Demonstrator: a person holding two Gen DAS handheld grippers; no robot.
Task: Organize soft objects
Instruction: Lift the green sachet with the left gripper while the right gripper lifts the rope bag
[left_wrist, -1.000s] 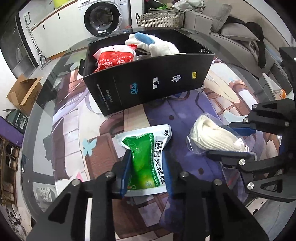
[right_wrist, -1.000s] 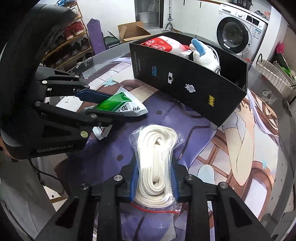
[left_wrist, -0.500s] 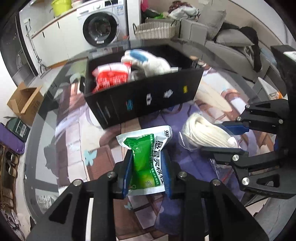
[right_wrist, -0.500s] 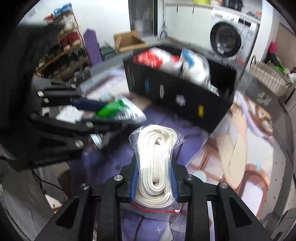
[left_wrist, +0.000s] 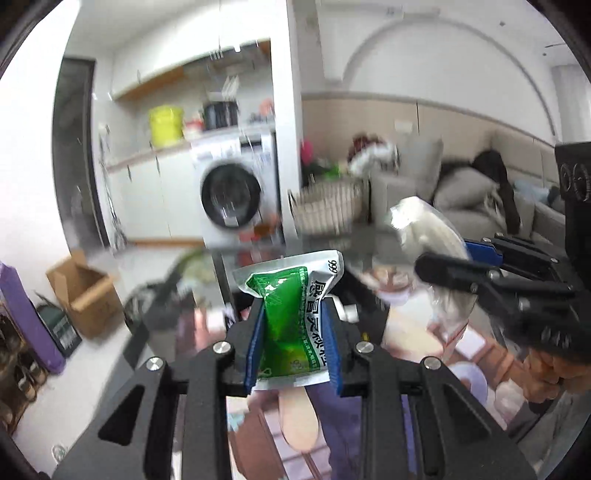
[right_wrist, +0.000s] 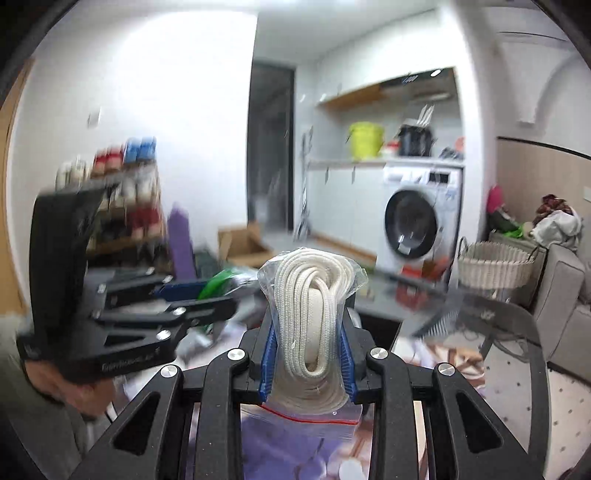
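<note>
Between left gripper (left_wrist: 294, 345) pads: green sachet (left_wrist: 291, 325) clamped | right gripper (right_wrist: 308, 356): bagged rope (right_wrist: 310, 325) clamped | beyond: washing machine (right_wrist: 421, 218) seen.

I see the sachet (left_wrist: 291, 321) between my left tool (left_wrist: 293, 347) pads at frame centre, rope bag (left_wrist: 436, 254) at right, washer (left_wrist: 232, 195) behind, upper centre.

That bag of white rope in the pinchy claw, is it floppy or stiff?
Probably squishy: the bagged white rope bulges out above the right gripper, which pinches its middle. It likely won't flop much, since its top stands upright unsupported. The clear plastic looks smooth, so it might slip.
</note>
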